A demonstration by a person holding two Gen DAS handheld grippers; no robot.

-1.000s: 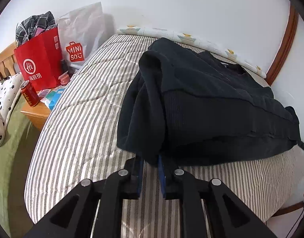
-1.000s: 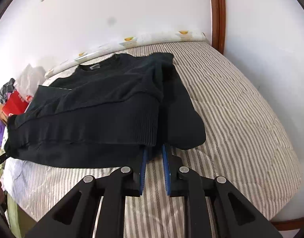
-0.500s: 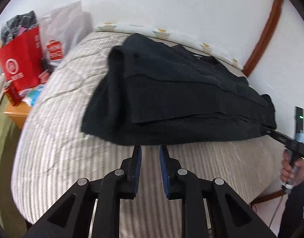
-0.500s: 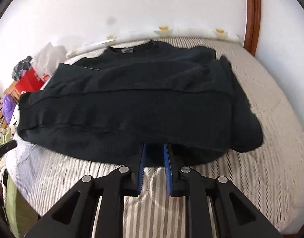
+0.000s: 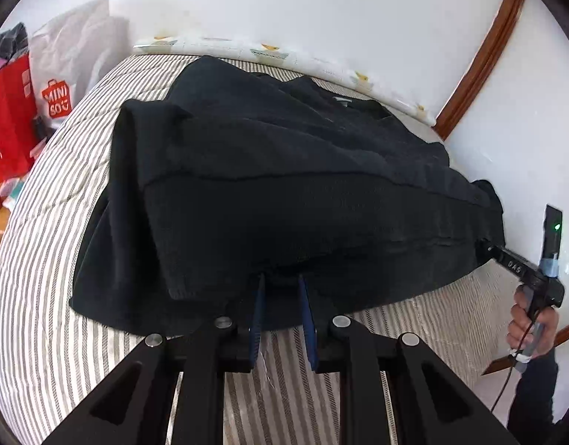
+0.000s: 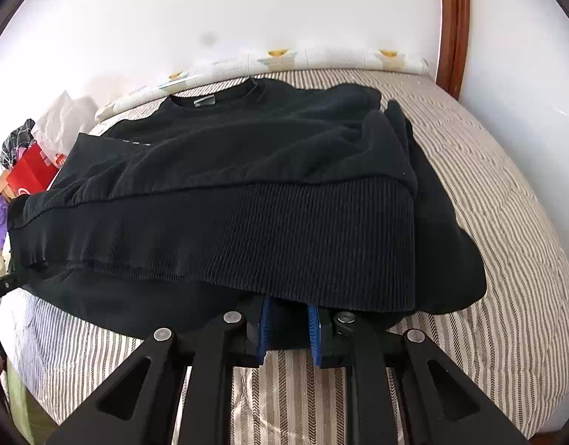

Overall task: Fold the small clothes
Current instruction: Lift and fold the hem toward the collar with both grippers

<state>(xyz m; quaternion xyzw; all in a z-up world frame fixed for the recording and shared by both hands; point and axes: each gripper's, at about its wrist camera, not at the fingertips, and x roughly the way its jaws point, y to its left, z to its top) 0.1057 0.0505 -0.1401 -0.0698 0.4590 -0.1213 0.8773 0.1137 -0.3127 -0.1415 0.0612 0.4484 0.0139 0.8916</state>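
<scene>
Left wrist view: black sweater [image 5: 284,185] spread across the striped bed [image 5: 43,315], partly folded, ribbed hem nearest the camera
Left tongs [image 5: 282,289]: blue pads apart, tips poked just under the sweater's near edge, nothing pinched as far as I can see
Right tongs [image 6: 289,309]: also parted, tips tucked under the ribbed hem [image 6: 284,237], not clamped on it
Collar [image 6: 214,98]: far end of the sweater, toward the wall
Bags: red bag [image 5: 6,122] and white Miniso bag [image 5: 69,66] left of the sweater, off the bed
</scene>
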